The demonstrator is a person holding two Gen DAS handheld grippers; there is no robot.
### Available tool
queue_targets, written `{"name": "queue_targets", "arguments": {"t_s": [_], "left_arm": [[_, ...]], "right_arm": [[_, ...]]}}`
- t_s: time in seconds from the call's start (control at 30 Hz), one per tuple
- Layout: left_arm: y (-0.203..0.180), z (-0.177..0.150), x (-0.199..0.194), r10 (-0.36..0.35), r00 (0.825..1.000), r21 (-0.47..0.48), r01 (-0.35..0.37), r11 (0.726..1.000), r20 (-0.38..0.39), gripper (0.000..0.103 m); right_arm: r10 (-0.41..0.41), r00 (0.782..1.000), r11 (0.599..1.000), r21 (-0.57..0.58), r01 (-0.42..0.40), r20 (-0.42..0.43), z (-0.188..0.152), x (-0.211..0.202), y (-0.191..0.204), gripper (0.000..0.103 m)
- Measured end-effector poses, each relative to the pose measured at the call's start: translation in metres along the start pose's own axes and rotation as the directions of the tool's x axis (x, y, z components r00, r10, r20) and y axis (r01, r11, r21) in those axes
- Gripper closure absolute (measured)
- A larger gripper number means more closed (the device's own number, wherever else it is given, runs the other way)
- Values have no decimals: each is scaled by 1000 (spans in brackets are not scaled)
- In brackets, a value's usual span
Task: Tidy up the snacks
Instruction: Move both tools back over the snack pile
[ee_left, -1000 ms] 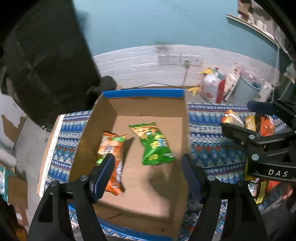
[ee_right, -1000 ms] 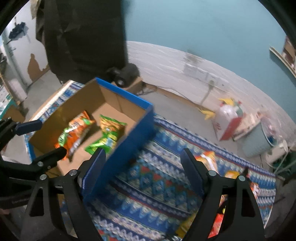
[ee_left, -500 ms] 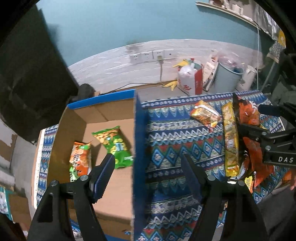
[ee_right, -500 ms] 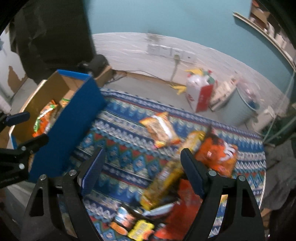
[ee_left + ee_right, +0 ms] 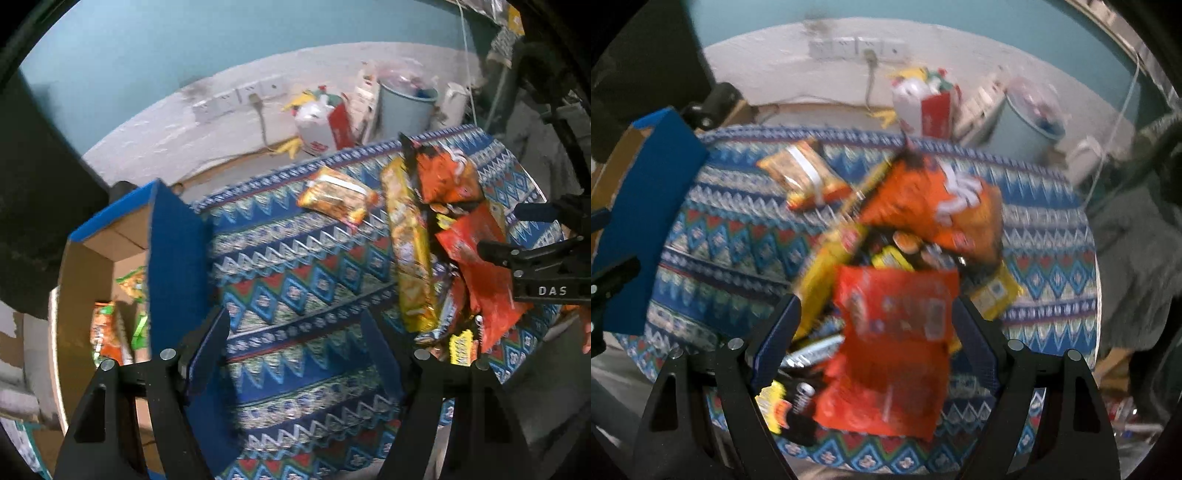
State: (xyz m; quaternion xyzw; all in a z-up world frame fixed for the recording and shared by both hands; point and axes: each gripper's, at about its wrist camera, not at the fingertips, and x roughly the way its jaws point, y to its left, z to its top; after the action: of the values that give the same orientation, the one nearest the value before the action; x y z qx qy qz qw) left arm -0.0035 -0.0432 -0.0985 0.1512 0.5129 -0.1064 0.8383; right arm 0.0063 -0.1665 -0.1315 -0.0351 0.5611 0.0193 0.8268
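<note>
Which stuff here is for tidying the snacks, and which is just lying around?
For the job: cardboard box, red snack bag, orange chip bag, yellow packet, noodle packet.

Just lying about: blue bin, white plastic bag, wall sockets.

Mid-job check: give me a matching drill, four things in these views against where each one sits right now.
Things:
1. green snack bag
2. red snack bag
3. orange chip bag
4. teal bin

Places:
A. on the floor beyond the patterned cloth
B. inside the cardboard box
C. far end of the snack pile, behind the red bag
D. right in front of the right gripper, between its open jaws

Pairs: 1-B, 2-D, 3-C, 4-A
</note>
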Motion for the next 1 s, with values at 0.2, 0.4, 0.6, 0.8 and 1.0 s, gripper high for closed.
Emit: {"name": "queue_targets", "arguments": {"t_s": [0.2,0.4,0.6,0.8,1.0], "left_arm": [[-19,5,14,-25,999,26,26,999,-31,28],[-33,5,30,-34,997,45,37,998,-65,28],[-37,9,44,-45,994,39,49,998,-97,28],[-40,16,51,-47,993,36,52,998,-105,28],[-42,27,58,-66,991,15,68,998,-117,28]], "right_arm": [[-5,997,999,43,8,-74,-20,20,-15,21],[38,990,996,87,-26,-138,-32,41,-21,21],[37,984,995,95,-20,-173,-32,59,-20,20],[12,985,998,58,-2,-172,-27,74,-14,19],[22,991,1000,1,-22,-134,-23,74,-9,48]]}}
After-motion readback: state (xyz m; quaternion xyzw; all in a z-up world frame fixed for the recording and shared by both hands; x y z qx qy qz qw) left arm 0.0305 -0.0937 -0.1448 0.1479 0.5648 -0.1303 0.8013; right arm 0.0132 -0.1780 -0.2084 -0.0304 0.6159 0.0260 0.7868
